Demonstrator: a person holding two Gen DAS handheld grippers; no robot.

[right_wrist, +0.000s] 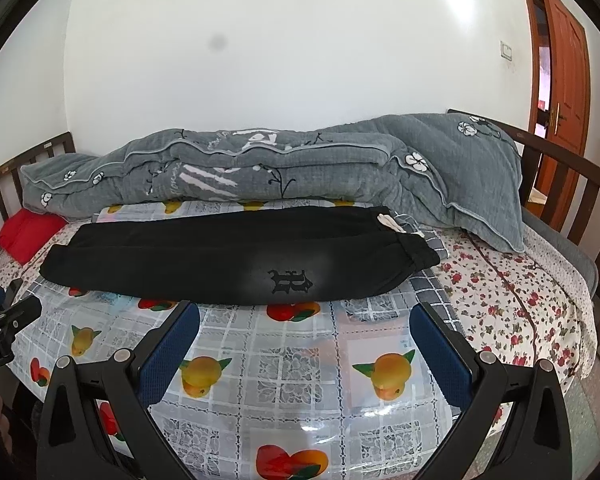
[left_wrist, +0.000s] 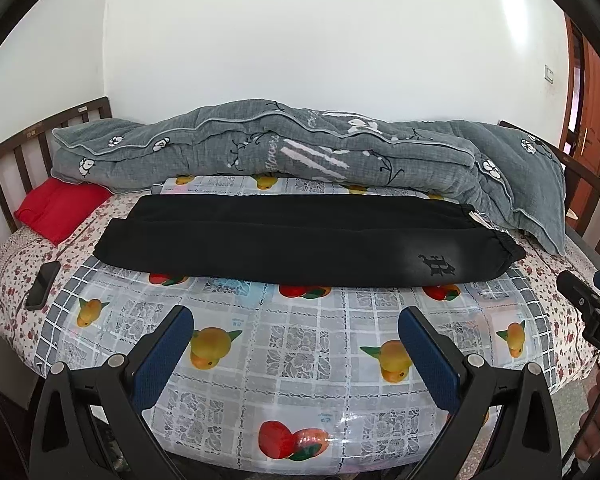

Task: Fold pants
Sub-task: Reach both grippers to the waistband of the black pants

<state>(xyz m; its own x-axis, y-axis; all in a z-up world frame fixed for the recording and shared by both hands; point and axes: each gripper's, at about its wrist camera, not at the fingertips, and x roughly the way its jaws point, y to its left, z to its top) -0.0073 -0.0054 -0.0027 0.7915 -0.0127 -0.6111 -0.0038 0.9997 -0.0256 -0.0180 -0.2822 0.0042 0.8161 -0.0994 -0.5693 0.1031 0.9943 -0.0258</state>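
Observation:
Black pants (left_wrist: 300, 240) lie flat across the bed, folded lengthwise, waistband at the right and leg ends at the left. A dark emblem (left_wrist: 436, 266) sits near the waistband. They also show in the right wrist view (right_wrist: 228, 256). My left gripper (left_wrist: 296, 328) is open and empty, held above the fruit-print plastic cover (left_wrist: 292, 344) in front of the pants. My right gripper (right_wrist: 304, 324) is open and empty, also in front of the pants, near the emblem. The right gripper shows at the left view's right edge (left_wrist: 592, 300).
A grey quilt (left_wrist: 300, 148) is bunched along the wall behind the pants. A red pillow (left_wrist: 60, 208) lies at the far left. A black phone (left_wrist: 42, 284) lies on the floral sheet at left. Wooden rails (right_wrist: 572, 192) close both bed ends. A door (right_wrist: 560, 80) stands open at right.

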